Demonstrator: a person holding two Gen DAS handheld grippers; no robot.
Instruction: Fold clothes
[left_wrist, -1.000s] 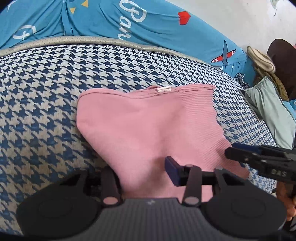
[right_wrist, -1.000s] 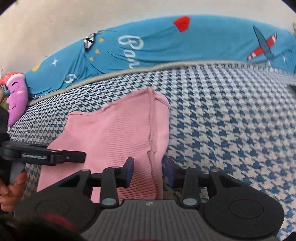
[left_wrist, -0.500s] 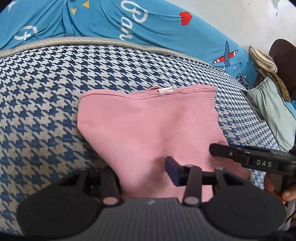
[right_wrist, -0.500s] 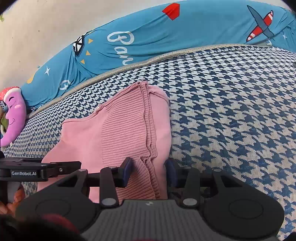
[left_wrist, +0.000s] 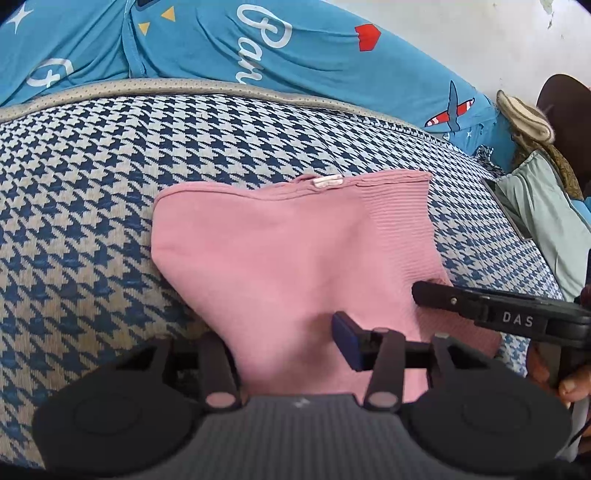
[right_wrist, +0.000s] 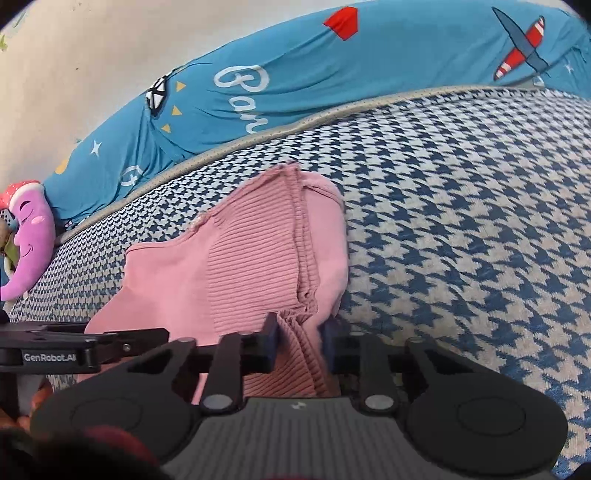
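Note:
A pink ribbed knit garment (left_wrist: 295, 251) lies partly folded on a blue-and-white houndstooth cover (left_wrist: 74, 192). My left gripper (left_wrist: 284, 343) is open: its right finger (left_wrist: 345, 339) rests on the near edge of the cloth, and its left finger is hidden under the cloth. My right gripper (right_wrist: 299, 336) has its jaws closed on the bunched ribbed hem at the garment's near right corner (right_wrist: 295, 332). The garment also shows in the right wrist view (right_wrist: 240, 266). The right gripper's finger shows in the left wrist view (left_wrist: 480, 302), and the left gripper shows in the right wrist view (right_wrist: 85, 347).
A blue printed sheet (left_wrist: 258, 48) lies along the far side against a white wall. A purple moon plush (right_wrist: 29, 236) sits at the far left. Pale green cloth (left_wrist: 546, 221) and other items are piled at the right edge.
My right gripper has moved forward onto the garment's ribbed hem and its jaws have narrowed on the bunched cloth. The left gripper has hardly moved.

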